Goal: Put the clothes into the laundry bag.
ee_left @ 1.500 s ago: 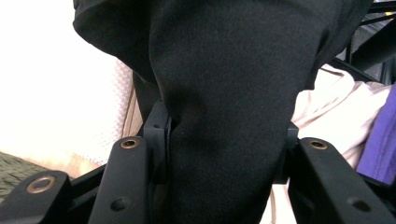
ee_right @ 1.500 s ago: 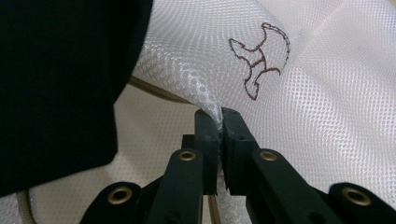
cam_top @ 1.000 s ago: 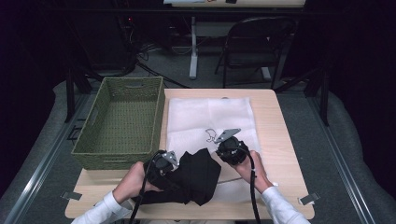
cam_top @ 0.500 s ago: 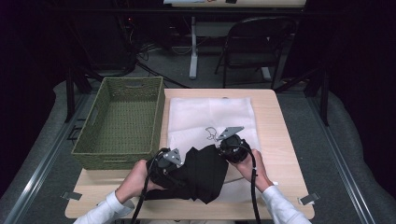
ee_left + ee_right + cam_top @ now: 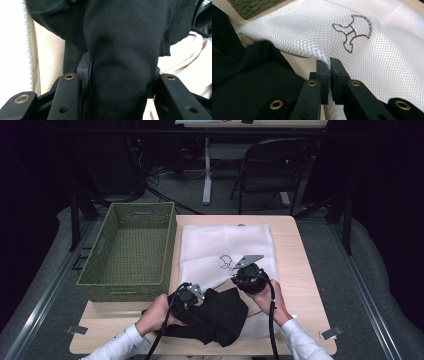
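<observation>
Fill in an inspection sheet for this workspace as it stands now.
Surface: light wooden table, mostly covered.
Job's things: white mesh laundry bag lying flat; black cloth garment bunched at its near edge.
Clutter: green woven basket, empty, left of the bag.
Grippers: left gripper shut on the garment; right gripper pinching the bag's edge.
Cables: black cable trailing along the right forearm.
Surroundings: folding chair beyond the table.

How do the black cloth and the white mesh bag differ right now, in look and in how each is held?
The black cloth is dark, opaque and bunched in a heap; the white mesh bag is see-through netting with a small stitched emblem, spread nearly flat. The left hand-held gripper clamps a thick fold of the cloth, jaws well apart; the right hand-held gripper pinches only the bag's thin edge, jaws nearly together. Both are soft fabric lying on the table.
</observation>
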Tool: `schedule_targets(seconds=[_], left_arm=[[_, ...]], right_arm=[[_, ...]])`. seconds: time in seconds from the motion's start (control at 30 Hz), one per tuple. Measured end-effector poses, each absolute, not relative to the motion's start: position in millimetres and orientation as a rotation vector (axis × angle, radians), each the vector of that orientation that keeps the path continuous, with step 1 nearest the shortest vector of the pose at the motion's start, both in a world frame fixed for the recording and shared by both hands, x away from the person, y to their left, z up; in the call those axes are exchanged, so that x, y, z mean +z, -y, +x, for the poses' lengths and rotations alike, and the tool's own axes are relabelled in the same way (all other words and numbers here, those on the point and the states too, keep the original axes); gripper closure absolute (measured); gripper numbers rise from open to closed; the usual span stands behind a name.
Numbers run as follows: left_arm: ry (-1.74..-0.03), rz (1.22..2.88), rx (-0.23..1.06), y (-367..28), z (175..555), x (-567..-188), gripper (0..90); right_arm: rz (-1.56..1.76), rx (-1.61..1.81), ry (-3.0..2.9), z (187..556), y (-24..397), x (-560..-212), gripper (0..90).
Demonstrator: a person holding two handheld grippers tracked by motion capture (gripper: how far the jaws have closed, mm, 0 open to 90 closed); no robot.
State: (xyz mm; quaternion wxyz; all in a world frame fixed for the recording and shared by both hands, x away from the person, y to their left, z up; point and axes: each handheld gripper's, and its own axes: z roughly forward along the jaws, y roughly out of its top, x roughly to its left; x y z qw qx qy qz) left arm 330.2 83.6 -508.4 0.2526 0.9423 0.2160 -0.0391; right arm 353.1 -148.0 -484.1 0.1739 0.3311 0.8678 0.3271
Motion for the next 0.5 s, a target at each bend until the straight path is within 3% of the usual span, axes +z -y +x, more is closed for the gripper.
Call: schedule_targets(seconds=[0.1,0.33,0.5], left_arm=[[-0.730,2.488,-0.061,-85.5,336.1,-502.7,55.8],[-0.821,2.488,0.012,-75.8,342.5,-521.2,51.4],[-0.782,2.504,0.048,-78.2,342.1,-517.6,38.4]], right_arm=[[0.919,0.978,-2.454,346.3,139.4,-474.0,86.9],[0.918,0.976,-2.459,342.1,135.4,-475.0,86.9],[0.913,0.944,-2.482,346.1,134.5,-481.9,86.9]])
